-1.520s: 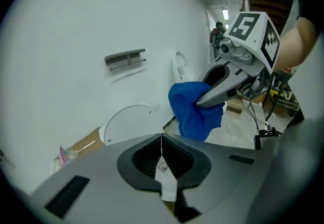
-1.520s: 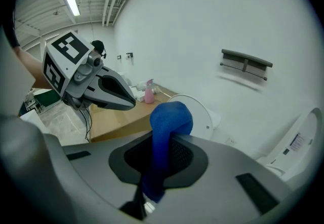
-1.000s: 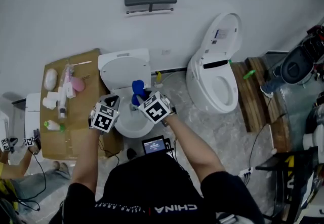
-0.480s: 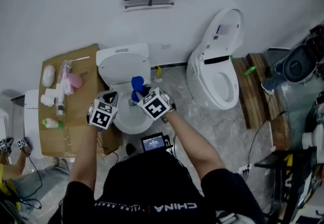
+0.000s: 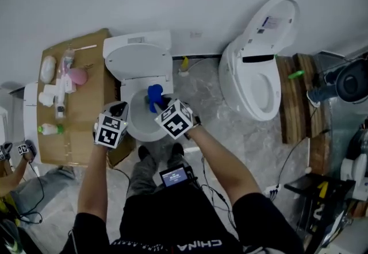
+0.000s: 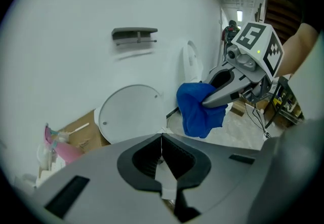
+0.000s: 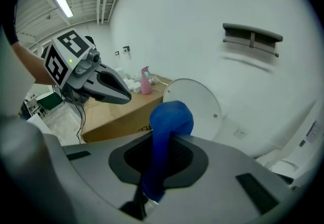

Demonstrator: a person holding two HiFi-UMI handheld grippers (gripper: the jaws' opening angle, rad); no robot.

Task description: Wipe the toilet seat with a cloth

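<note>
Right tongs (image 7: 161, 159) clamped on the blue cloth (image 7: 170, 116), which bunches up past the tips. In head view the cloth hangs over the bowl of the white toilet. Lid (image 5: 140, 62) is up against the wall, seat (image 5: 133, 127) down. Can't tell if the cloth touches the seat. Left tongs (image 6: 162, 153) closed, empty, at the bowl's left side, next to the cardboard box (image 5: 86, 103).

The cloth (image 5: 154, 96) above the toilet (image 5: 141, 60) is soft, matt blue fabric, crumpled. The toilet looks smooth, glossy white ceramic. Left of the toilet, the box (image 5: 89, 95) is matt brown cardboard; right of it, the floor (image 5: 213, 103) shows polished grey marbling.
</note>
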